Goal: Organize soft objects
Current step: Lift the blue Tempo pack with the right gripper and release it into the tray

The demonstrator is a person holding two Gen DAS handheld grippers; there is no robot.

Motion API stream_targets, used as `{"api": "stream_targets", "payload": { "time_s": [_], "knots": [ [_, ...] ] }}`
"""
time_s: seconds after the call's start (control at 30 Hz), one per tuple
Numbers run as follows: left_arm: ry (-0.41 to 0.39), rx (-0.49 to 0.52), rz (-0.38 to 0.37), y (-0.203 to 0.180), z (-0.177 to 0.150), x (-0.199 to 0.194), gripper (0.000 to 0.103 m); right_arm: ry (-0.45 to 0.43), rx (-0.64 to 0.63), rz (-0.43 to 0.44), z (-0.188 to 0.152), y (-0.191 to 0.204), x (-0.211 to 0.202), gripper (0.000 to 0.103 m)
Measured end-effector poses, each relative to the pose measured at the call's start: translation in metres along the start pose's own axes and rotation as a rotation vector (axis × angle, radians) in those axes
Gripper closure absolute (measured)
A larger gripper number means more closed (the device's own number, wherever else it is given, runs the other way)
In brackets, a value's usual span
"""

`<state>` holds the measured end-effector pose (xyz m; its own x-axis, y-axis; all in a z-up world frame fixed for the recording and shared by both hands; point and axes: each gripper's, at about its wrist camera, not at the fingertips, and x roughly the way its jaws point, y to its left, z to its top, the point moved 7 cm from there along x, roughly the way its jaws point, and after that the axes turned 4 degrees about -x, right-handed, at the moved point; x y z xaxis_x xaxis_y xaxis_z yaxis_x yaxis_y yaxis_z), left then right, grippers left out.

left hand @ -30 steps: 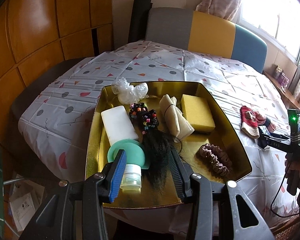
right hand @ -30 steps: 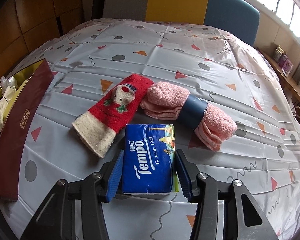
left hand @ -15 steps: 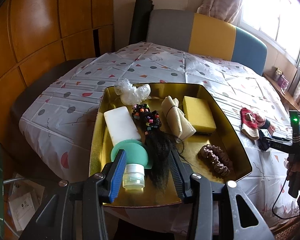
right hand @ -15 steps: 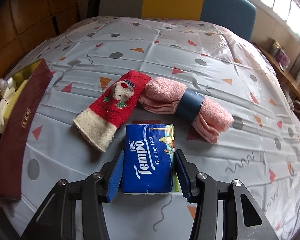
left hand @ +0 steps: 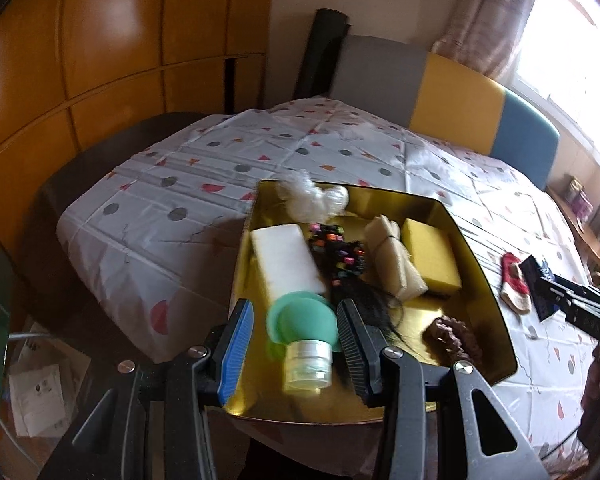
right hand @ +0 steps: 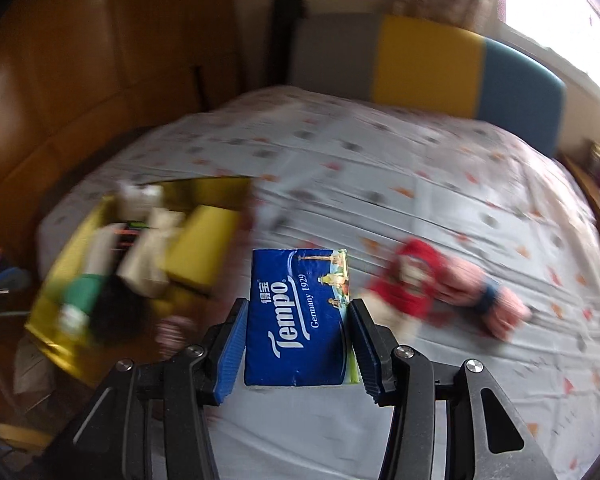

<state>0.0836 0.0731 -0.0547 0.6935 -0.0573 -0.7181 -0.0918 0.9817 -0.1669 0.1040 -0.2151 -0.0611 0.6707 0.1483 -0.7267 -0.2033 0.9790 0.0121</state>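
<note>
Right claw (right hand: 297,344) grips tissue pack (right hand: 298,316) by its long sides, long axis pointing 12 o'clock. Left claw (left hand: 296,354) open over tray (left hand: 485,292), empty.

Tissue pack (right hand: 300,316) now off the tablecloth (right hand: 420,208)

Orange wood panel wall (left hand: 112,52) at 10 o'clock. Gray-yellow-blue headboard (left hand: 452,100) at 1 o'clock, curtain (left hand: 484,28) and bright window (left hand: 572,56) at 2 o'clock. Papers on floor (left hand: 40,392) at 8 o'clock.
</note>
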Motion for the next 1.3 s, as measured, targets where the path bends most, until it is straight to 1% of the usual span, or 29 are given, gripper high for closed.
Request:
{"api": "stream_targets", "payload": {
  "time_s": [0.1, 0.2, 0.3, 0.43, 0.5, 0.7, 0.83, 0.93, 1.07, 1.13, 1.2, 1.3],
  "knots": [
    [-0.012, -0.036, 0.022, 0.017, 0.004, -0.002, 0.059, -0.013, -0.066, 0.041, 0.01, 0.049, 0.005, 0.053],
    [-0.017, -0.066, 0.047, 0.033, 0.007, -0.003, 0.059, -0.008, -0.106, 0.086, 0.011, 0.097, 0.016, 0.053],
    [-0.018, -0.087, 0.072, 0.047, 0.007, -0.004, 0.059, 0.014, -0.133, 0.113, 0.005, 0.131, 0.03, 0.053],
    [-0.018, -0.095, 0.084, 0.054, 0.005, -0.003, 0.059, 0.06, -0.17, 0.104, -0.007, 0.163, 0.052, 0.053],
    [-0.019, -0.094, 0.087, 0.055, 0.005, -0.002, 0.059, 0.074, -0.194, 0.084, -0.011, 0.171, 0.059, 0.053],
    [-0.006, -0.09, 0.091, 0.054, 0.002, 0.002, 0.059, 0.099, -0.245, 0.061, -0.02, 0.186, 0.071, 0.052],
    [-0.007, -0.078, 0.099, 0.052, 0.001, 0.002, 0.059, 0.107, -0.249, 0.067, -0.023, 0.187, 0.076, 0.05],
    [-0.025, -0.05, 0.109, 0.047, 0.003, -0.001, 0.059, 0.106, -0.24, 0.077, -0.024, 0.185, 0.075, 0.05],
    [-0.033, -0.023, 0.1, 0.037, 0.005, -0.005, 0.059, 0.095, -0.227, 0.078, -0.022, 0.182, 0.073, 0.048],
    [-0.038, -0.01, 0.096, 0.033, 0.006, -0.007, 0.059, 0.083, -0.218, 0.078, -0.02, 0.18, 0.07, 0.041],
    [-0.047, 0.001, 0.095, 0.029, 0.007, -0.009, 0.059, 0.07, -0.211, 0.08, -0.018, 0.178, 0.066, 0.036],
    [-0.058, 0.018, 0.092, 0.024, 0.008, -0.012, 0.059, 0.046, -0.196, 0.075, -0.013, 0.173, 0.059, 0.035]
  ]
}}
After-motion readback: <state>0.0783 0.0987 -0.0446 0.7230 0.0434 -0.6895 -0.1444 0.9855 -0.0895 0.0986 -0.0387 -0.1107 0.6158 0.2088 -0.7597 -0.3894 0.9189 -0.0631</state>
